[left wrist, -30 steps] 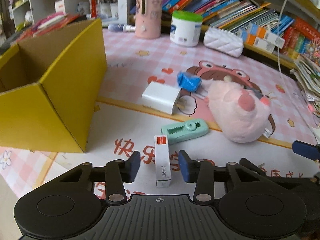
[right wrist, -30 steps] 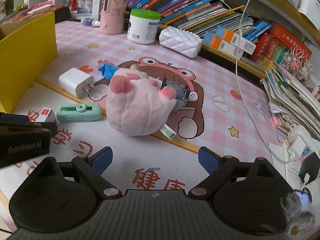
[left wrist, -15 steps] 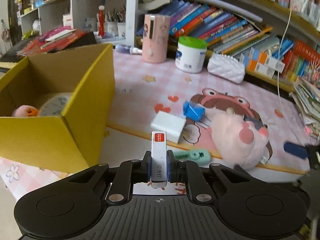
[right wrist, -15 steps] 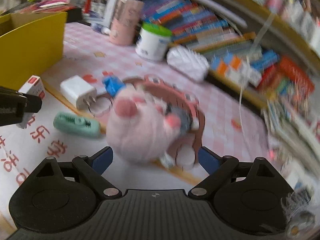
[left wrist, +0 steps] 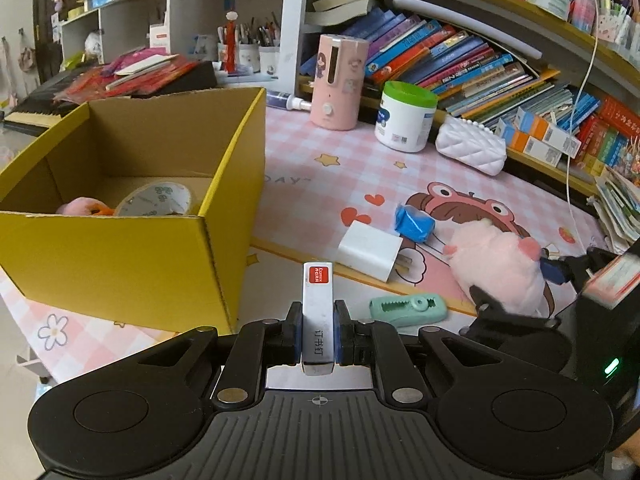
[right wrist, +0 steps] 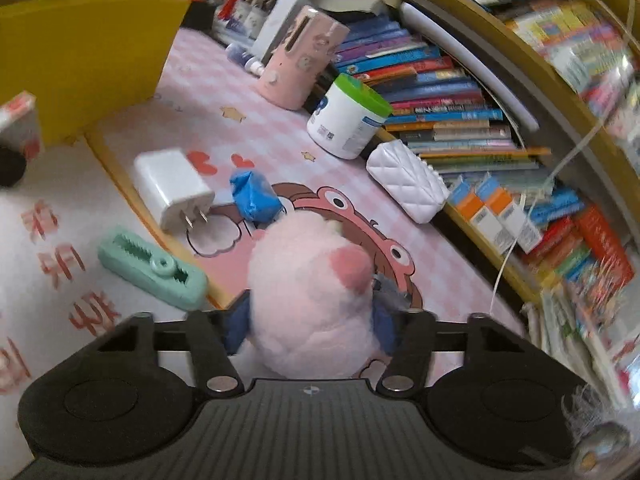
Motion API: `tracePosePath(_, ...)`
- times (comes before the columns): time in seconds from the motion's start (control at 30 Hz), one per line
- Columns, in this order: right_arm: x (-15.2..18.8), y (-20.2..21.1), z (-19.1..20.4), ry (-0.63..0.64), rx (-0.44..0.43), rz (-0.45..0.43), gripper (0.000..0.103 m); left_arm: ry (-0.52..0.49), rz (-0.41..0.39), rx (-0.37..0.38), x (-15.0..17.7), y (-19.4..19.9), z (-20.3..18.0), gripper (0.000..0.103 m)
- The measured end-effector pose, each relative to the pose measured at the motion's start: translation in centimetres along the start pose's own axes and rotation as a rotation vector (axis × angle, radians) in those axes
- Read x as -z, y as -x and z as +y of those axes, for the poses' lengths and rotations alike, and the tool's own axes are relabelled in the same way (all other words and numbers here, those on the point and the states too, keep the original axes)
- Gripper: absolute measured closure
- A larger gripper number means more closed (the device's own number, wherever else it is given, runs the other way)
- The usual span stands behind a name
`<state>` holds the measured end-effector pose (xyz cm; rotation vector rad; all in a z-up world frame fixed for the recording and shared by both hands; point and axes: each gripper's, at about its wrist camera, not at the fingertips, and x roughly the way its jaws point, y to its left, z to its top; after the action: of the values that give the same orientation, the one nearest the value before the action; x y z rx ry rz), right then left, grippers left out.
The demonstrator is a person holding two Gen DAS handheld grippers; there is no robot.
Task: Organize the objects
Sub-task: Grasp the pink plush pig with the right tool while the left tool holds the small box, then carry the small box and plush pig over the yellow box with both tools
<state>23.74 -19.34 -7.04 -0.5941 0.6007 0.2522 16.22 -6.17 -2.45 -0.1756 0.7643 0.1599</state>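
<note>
Moved: staple box (left wrist: pixel 317 312) now lifted off the counter (left wrist: pixel 320 184), beside the yellow carton (left wrist: pixel 132 256).
Left tongs (left wrist: pixel 317 338): clamped on it.
Right tongs (right wrist: pixel 310 326): closing around the pink plush (right wrist: pixel 308 300).

cardboard box (left wrist: pixel 132 256): tape roll (left wrist: pixel 158 200) lay inside; charger (left wrist: pixel 370 250), clip (left wrist: pixel 408 309) and plush toy (left wrist: pixel 496 268) lay to its right.

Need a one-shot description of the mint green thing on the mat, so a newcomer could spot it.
Start at the yellow cardboard box, then move right along the pink cartoon mat towards the pink plush toy. Before the plush, nearer the camera than the white charger, lies the mint green clip, flat on the mat. It is the only green piece there, with toothed edges and a round knob.
</note>
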Motion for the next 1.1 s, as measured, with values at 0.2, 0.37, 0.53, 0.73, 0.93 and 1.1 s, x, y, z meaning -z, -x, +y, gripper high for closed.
tracePosePath(0.2, -1.0, 2.8, -1.4, -0.273, -0.098, 0.037, 0.052, 0.007, -0.035, 0.012, 0.1, 1.3, 0.8, 0.09)
tracePosePath(0.37, -1.9, 5.8, -1.4, -0.431, -0.105, 0.049, 0.052, 0.005, -0.049, 0.031, 0.4, 2.3, 1.9, 0.09)
tracePosePath(0.53, -2.2, 8.5, 0.4, -0.447, -0.089, 0.046, 0.052, 0.016, -0.077, 0.048, 1.0, 3.8, 3.9, 0.09)
tracePosePath(0.73, -3.0, 11.4, 3.9, -0.419, -0.092, 0.029, 0.052, 0.031, -0.094, 0.059, 1.6, 5.8, 7.4, 0.09)
tracePosePath(0.93, -3.7, 13.8, 7.8, -0.406, -0.113, 0.037, 0.052, 0.047, -0.1, 0.057, 2.4, 7.6, 11.1, 0.09)
tracePosePath(1.1, -4.4, 15.4, 10.8, -0.397, -0.14, 0.04, 0.052, 0.054, -0.104, 0.055, 3.0, 8.9, 13.9, 0.09)
